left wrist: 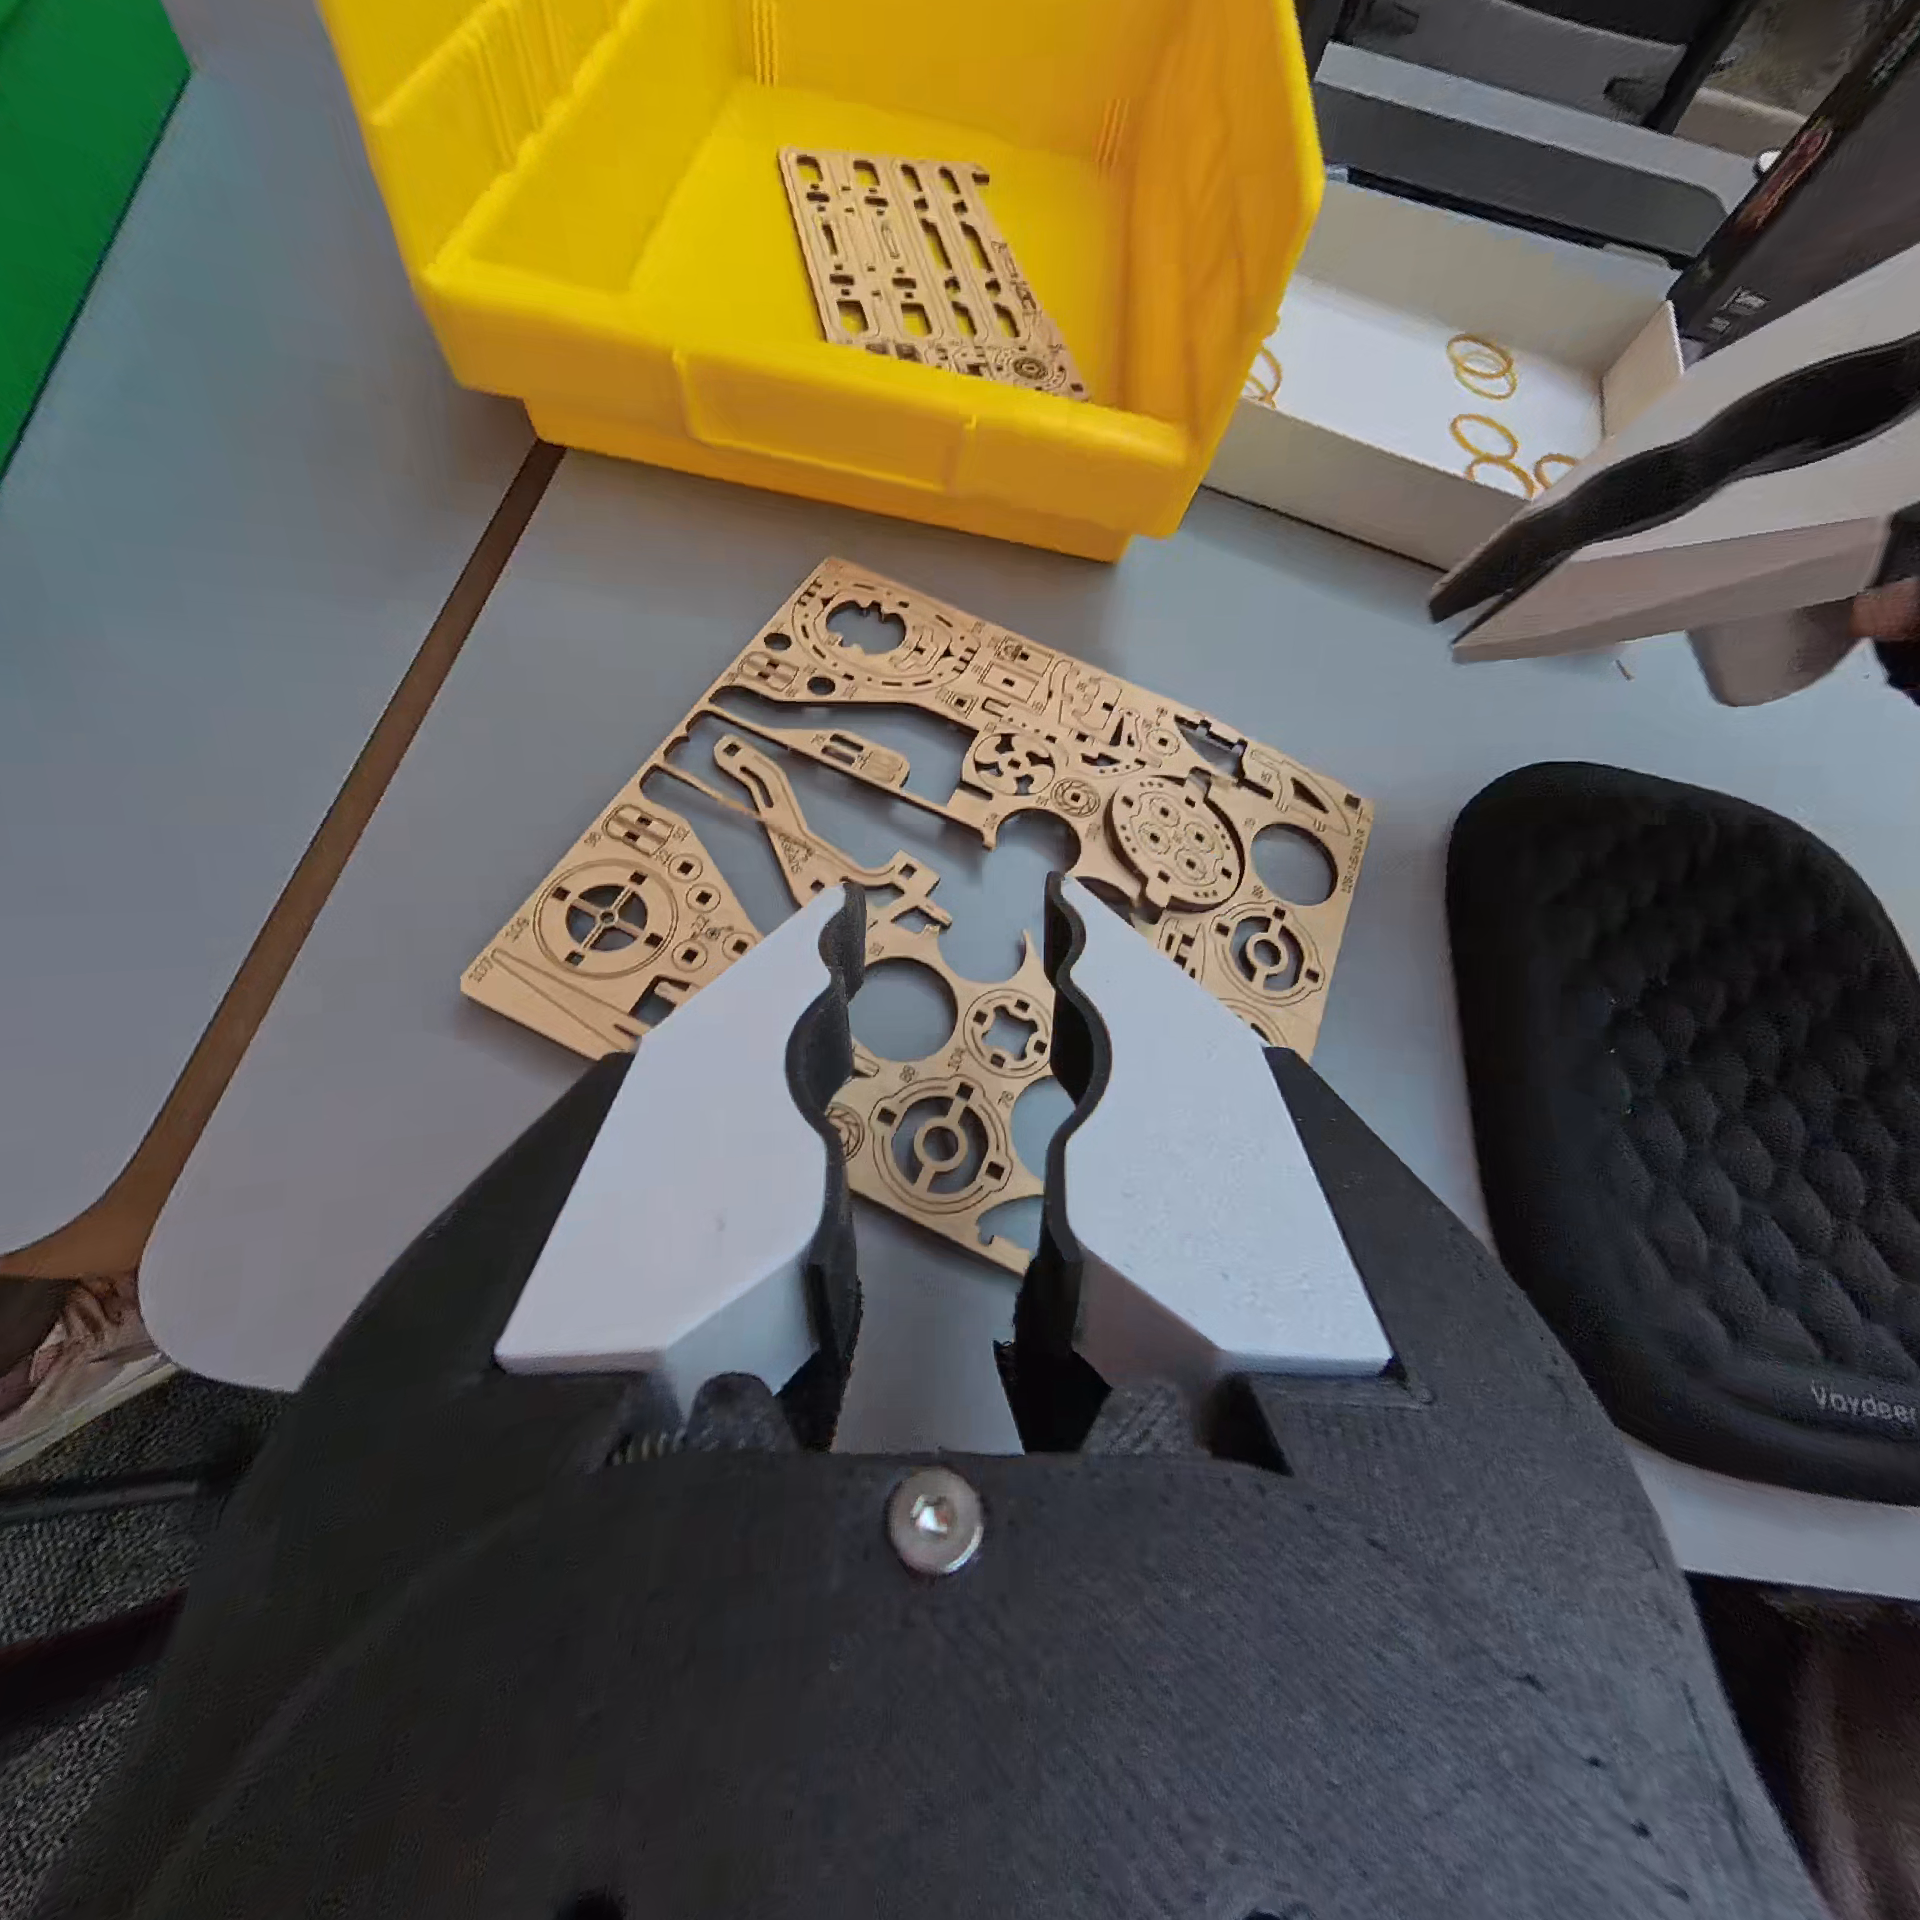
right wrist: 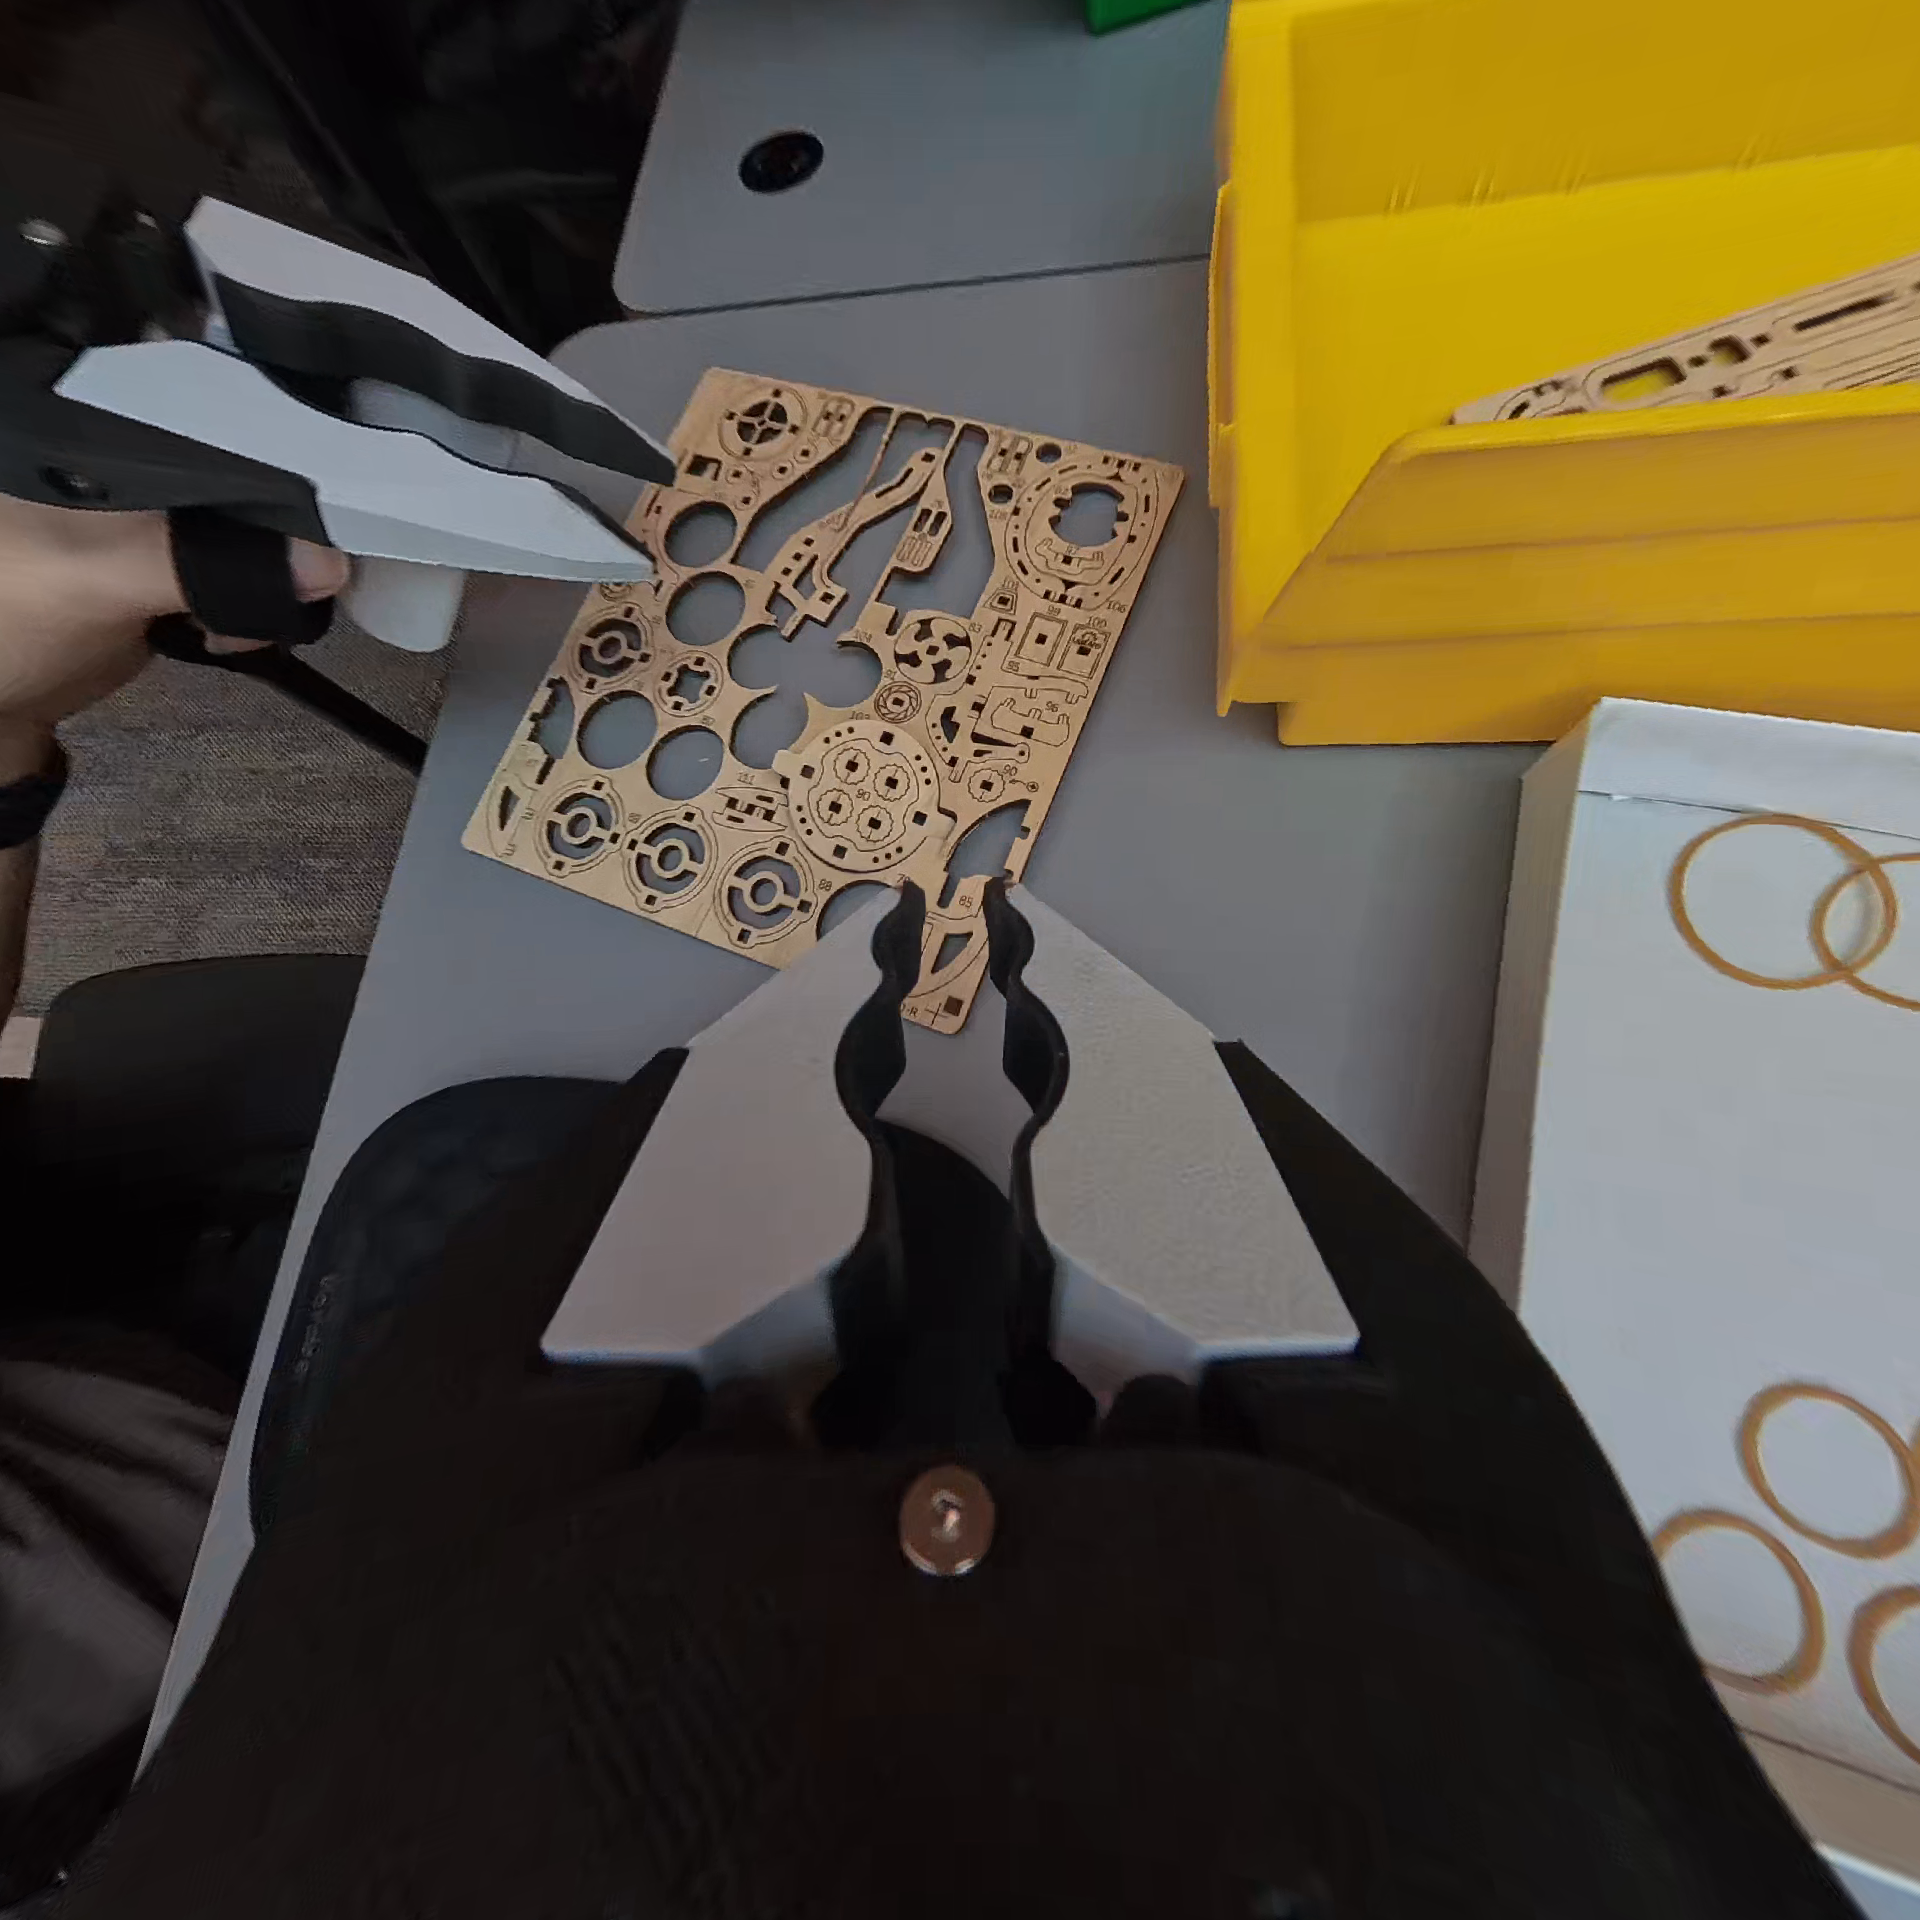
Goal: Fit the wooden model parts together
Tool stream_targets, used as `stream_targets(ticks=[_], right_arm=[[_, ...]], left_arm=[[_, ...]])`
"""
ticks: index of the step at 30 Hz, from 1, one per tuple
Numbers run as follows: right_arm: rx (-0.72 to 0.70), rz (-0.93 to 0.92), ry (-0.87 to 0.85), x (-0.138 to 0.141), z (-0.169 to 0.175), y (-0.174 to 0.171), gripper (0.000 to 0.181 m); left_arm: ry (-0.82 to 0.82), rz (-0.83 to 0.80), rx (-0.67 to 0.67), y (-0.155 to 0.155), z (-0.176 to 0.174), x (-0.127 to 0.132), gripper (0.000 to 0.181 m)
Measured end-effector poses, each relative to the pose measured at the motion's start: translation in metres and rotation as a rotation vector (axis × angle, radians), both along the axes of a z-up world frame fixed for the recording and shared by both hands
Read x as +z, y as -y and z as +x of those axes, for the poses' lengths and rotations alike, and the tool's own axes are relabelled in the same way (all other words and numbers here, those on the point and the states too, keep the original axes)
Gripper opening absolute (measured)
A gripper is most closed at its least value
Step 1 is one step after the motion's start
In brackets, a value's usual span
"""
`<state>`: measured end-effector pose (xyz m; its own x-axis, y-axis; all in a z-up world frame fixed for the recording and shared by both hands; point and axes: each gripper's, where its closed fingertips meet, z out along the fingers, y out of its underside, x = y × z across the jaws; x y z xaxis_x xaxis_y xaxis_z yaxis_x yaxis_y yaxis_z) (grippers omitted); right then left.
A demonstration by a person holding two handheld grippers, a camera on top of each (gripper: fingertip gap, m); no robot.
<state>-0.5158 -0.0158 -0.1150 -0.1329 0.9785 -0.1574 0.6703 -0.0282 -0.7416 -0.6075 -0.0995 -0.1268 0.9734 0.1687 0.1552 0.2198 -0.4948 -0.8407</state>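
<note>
A thin wooden sheet of laser-cut model parts (left wrist: pixel 1262 951) lies flat on the grey table (left wrist: pixel 312 727). Several round holes show where parts have come out. A round disc with several small holes (left wrist: pixel 1174 842) sits in it, seemingly a little raised. My left gripper (left wrist: pixel 956 891) is open and empty, hovering over the sheet's near edge. My right gripper (right wrist: pixel 951 891) is narrowly open and empty, over a corner of the sheet (right wrist: pixel 670 857). The disc (right wrist: pixel 862 800) lies just ahead of it. Each gripper also shows in the other view, the right (left wrist: pixel 1449 629) and the left (right wrist: pixel 657 520).
A yellow bin (left wrist: pixel 831 416) behind the sheet holds a second wooden sheet (left wrist: pixel 914 260). A white box (right wrist: pixel 1662 1143) with rubber bands (right wrist: pixel 1782 899) stands beside the bin (right wrist: pixel 1558 582). A black mesh cushion (left wrist: pixel 1704 1091) lies by the table's edge. A hand (right wrist: pixel 62 592) holds the left gripper. Both grippers' tips are roughly 7 centimetres from the disc (right wrist: pixel 862 800). Seen from the left wrist view (left wrist: pixel 1184 843) as well.
</note>
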Motion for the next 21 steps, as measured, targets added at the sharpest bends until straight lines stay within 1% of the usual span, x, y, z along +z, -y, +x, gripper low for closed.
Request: stream_targets(ticks=[1, 3, 6, 8, 10, 13, 15, 16, 17, 21], right_arm=[[-0.005, 0.01, 0.037, -0.01, -0.009, 0.002, 0.011], [-0.046, 0.073, 0.071, -0.025, -0.02, -0.002, 0.011], [-0.101, 0.093, 0.141, -0.043, -0.026, -0.008, 0.017], [-0.119, 0.028, 0.163, -0.049, -0.03, -0.004, 0.018], [-0.143, 0.023, 0.181, -0.054, -0.032, -0.004, 0.017], [-0.156, 0.09, 0.2, -0.056, -0.032, -0.008, 0.015], [-0.158, 0.102, 0.202, -0.056, -0.032, -0.01, 0.01], [-0.154, 0.097, 0.202, -0.056, -0.032, -0.01, 0.005], [-0.157, 0.089, 0.196, -0.056, -0.033, -0.011, 0.005], [-0.162, 0.121, 0.112, -0.05, -0.037, -0.011, 0.004]], left_arm=[[0.01, 0.005, -0.001, 0.004, -0.001, -0.003, 0.033], [0.029, 0.026, 0.001, 0.01, -0.003, -0.005, 0.032], [0.066, 0.055, -0.003, 0.017, -0.006, -0.009, 0.032], [0.089, 0.07, -0.007, 0.021, -0.007, -0.012, 0.032], [0.102, 0.09, -0.008, 0.024, -0.008, -0.012, 0.032], [0.124, 0.126, -0.017, 0.027, -0.007, -0.011, 0.032], [0.139, 0.135, -0.021, 0.028, -0.007, -0.012, 0.032], [0.143, 0.137, -0.021, 0.029, -0.008, -0.012, 0.032], [0.146, 0.141, -0.017, 0.029, -0.009, -0.011, 0.032], [0.148, 0.167, 0.032, 0.036, -0.024, -0.009, 0.033]])
